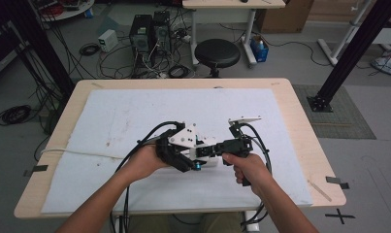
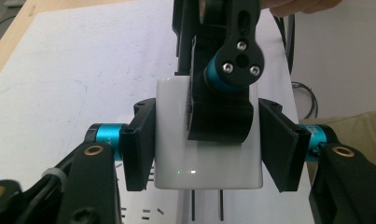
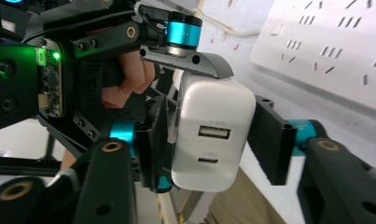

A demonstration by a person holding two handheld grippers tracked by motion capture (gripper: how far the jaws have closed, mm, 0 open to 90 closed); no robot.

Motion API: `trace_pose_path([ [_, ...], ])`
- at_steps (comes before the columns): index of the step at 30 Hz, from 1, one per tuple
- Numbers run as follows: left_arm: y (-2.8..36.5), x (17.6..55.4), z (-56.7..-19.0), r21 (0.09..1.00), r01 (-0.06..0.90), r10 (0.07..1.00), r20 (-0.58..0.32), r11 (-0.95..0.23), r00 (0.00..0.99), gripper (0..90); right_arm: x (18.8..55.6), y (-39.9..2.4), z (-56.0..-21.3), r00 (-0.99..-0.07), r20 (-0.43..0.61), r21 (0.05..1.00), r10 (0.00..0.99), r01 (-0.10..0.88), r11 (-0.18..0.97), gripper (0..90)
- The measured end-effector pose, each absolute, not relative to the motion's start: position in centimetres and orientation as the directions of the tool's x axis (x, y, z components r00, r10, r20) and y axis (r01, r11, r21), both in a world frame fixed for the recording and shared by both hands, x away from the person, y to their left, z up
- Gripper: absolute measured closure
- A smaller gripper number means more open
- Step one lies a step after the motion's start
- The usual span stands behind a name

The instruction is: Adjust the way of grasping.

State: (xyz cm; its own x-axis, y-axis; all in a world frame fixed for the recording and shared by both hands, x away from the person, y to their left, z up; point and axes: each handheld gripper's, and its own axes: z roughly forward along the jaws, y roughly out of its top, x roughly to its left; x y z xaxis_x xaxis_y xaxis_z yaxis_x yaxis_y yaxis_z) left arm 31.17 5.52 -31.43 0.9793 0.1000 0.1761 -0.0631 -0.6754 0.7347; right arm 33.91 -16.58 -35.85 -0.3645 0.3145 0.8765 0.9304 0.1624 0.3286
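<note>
A white USB charger (image 2: 176, 154) hangs just above the table, prongs pointing down. My left gripper (image 2: 209, 144) is shut on it, one black pad on each side. My right gripper (image 3: 209, 140) comes in from the opposite side, and its pads lie against the charger (image 3: 213, 107) across the port face, with no clear gap. One finger (image 2: 220, 112) of the right gripper lies over the charger's front in the left gripper view. In the high view both grippers, left (image 1: 198, 158) and right (image 1: 211, 149), meet at the table's middle. A white power strip (image 3: 325, 46) lies on the cloth just beneath.
A white cloth (image 1: 135, 116) covers most of the wooden table (image 1: 300, 126). The strip's white cable (image 1: 76, 152) runs off to the left edge. Black gripper cables trail toward the front edge. A black stool (image 1: 217, 52) and computer cases stand beyond the far edge.
</note>
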Motion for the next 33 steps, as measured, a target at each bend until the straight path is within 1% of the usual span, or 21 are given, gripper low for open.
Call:
trace_pose_path([
  [2, 5.5, 31.1, -31.4, 0.733, -0.069, 0.098, 0.183, -0.677, 0.978, 42.3, 33.9, -16.5, -36.1, -0.351, 0.889, 0.314, 0.295, 0.935, 0.168, 55.9],
  [3, 5.5, 31.1, -31.4, 0.734, -0.074, 0.094, 0.185, -0.675, 0.978, 42.3, 33.9, -16.5, -36.1, -0.351, 0.889, 0.314, 0.295, 0.935, 0.168, 55.9],
  [5, 5.3, 31.0, -31.5, 0.727, -0.083, 0.096, 0.201, -0.682, 0.975, 42.3, 34.0, -16.5, -36.5, -0.332, 0.902, 0.299, 0.275, 0.942, 0.155, 59.1],
  [9, 5.1, 30.9, -31.7, 0.711, -0.089, 0.095, 0.215, -0.697, 0.972, 42.1, 34.0, -16.6, -36.8, -0.316, 0.906, 0.286, 0.28, 0.947, 0.144, 61.1],
  [12, 5.1, 31.2, -31.9, 0.72, -0.049, 0.111, 0.173, -0.692, 0.979, 40.6, 33.9, -16.5, -36.8, -0.34, 0.891, 0.309, 0.302, 0.94, 0.148, 62.0],
  [14, 5.3, 31.4, -31.9, 0.712, -0.017, 0.14, 0.161, -0.702, 0.977, 30.6, 33.9, -16.7, -36.8, -0.36, 0.872, 0.33, 0.33, 0.933, 0.146, 62.0],
  [16, 5.8, 31.6, -32.1, 0.709, 0.012, 0.158, 0.141, -0.705, 0.977, 29.1, 33.9, -17.2, -36.8, -0.384, 0.857, 0.36, 0.342, 0.923, 0.135, 62.0],
  [18, 6.3, 31.9, -32.4, 0.695, 0.049, 0.186, 0.123, -0.717, 0.975, 22.5, 34.0, -17.8, -36.7, -0.404, 0.841, 0.39, 0.359, 0.914, 0.114, 62.0],
  [20, 7.1, 32.1, -32.5, 0.692, 0.089, 0.214, 0.097, -0.716, 0.972, 22.1, 34.1, -18.4, -36.5, -0.425, 0.821, 0.418, 0.381, 0.902, 0.105, 62.0],
  [21, 7.1, 32.1, -32.5, 0.692, 0.089, 0.214, 0.097, -0.716, 0.972, 21.5, 34.1, -18.4, -36.5, -0.425, 0.821, 0.418, 0.381, 0.902, 0.105, 62.0],
  [22, 8.2, 32.5, -32.6, 0.687, 0.128, 0.25, 0.08, -0.716, 0.965, 19.6, 34.1, -19.1, -36.4, -0.448, 0.79, 0.447, 0.418, 0.888, 0.106, 61.9],
  [23, 8.8, 32.7, -32.5, 0.68, 0.145, 0.265, 0.075, -0.718, 0.961, 18.8, 34.2, -19.4, -36.2, -0.468, 0.759, 0.468, 0.453, 0.876, 0.121, 62.0],
  [24, 8.8, 32.7, -32.5, 0.68, 0.145, 0.265, 0.075, -0.718, 0.961, 18.8, 34.2, -19.4, -36.2, -0.468, 0.759, 0.468, 0.453, 0.876, 0.121, 62.0],
  [25, 10.1, 33.1, -32.5, 0.669, 0.175, 0.297, 0.071, -0.722, 0.952, 18.8, 34.1, -19.9, -35.8, -0.524, 0.665, 0.518, 0.533, 0.837, 0.176, 62.0],
  [28, 12.0, 33.7, -32.4, 0.636, 0.213, 0.335, 0.076, -0.742, 0.939, 18.8, 33.9, -20.6, -35.0, -0.591, 0.527, 0.562, 0.611, 0.781, 0.271, 62.0],
  [30, 13.3, 34.0, -32.1, 0.625, 0.24, 0.364, 0.077, -0.743, 0.928, 18.8, 33.9, -21.1, -34.4, -0.631, 0.453, 0.584, 0.63, 0.744, 0.324, 61.9],
  [33, 15.3, 34.5, -31.4, 0.602, 0.275, 0.39, 0.066, -0.75, 0.918, 18.8, 33.8, -21.8, -33.2, -0.67, 0.397, 0.608, 0.627, 0.704, 0.367, 61.9],
])
